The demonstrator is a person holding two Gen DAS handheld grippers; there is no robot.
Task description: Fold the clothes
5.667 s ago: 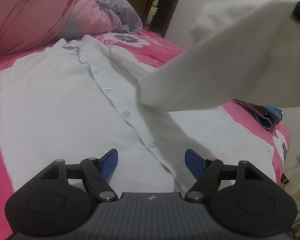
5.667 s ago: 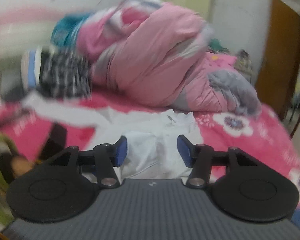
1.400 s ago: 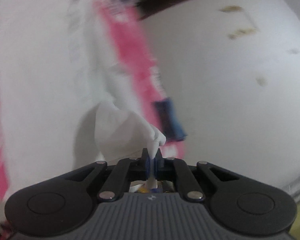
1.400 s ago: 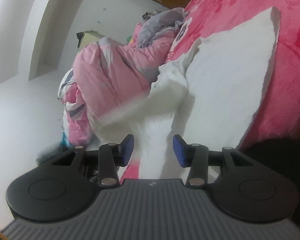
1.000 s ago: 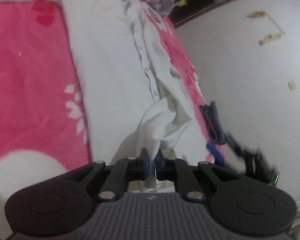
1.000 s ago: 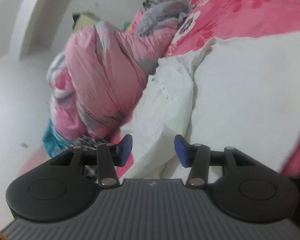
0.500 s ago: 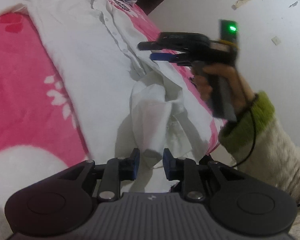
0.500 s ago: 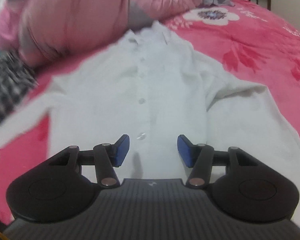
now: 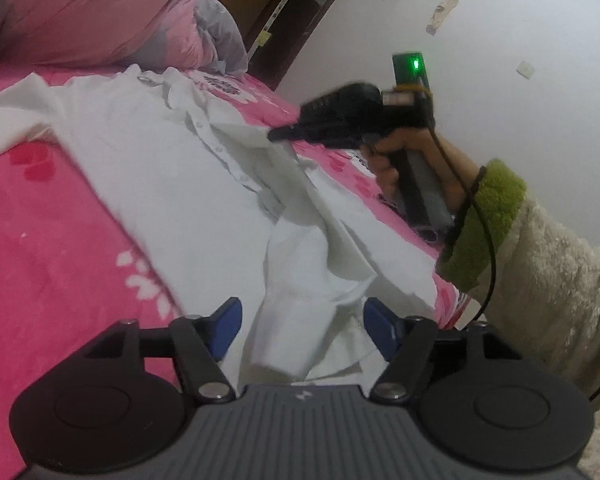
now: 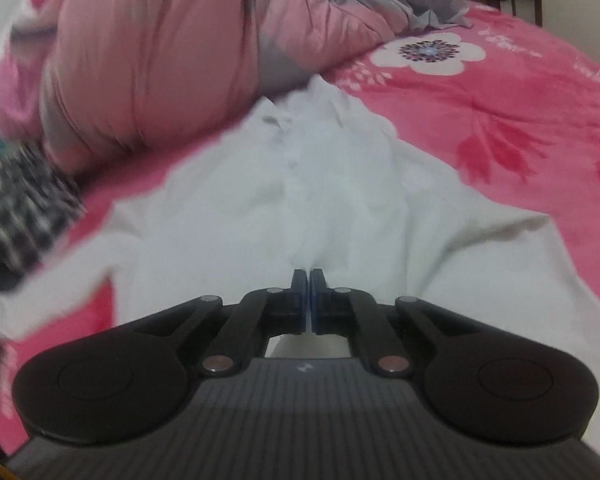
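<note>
White cotton shirt (image 9: 172,184), button placket up, lies on the pink bed (image 9: 40,248) with its long axis running from the hem nearest the cameras to the collar (image 9: 156,80) by the pink quilt (image 9: 92,4). Left of the placket the body lies flat; the far left sleeve (image 9: 16,120) is spread outward. At the hem end, the left tongs (image 9: 302,330) stand wide apart, straddling without gripping a crumpled sleeve (image 9: 296,280) lying just right of the placket. Further right, the right tongs (image 9: 276,135) reach over the placket from the right side; in their own view the blue pads (image 10: 299,304) are pressed together, apparently pinching shirt fabric at mid-placket. Judged nearer that fold: the right tongs.
</note>
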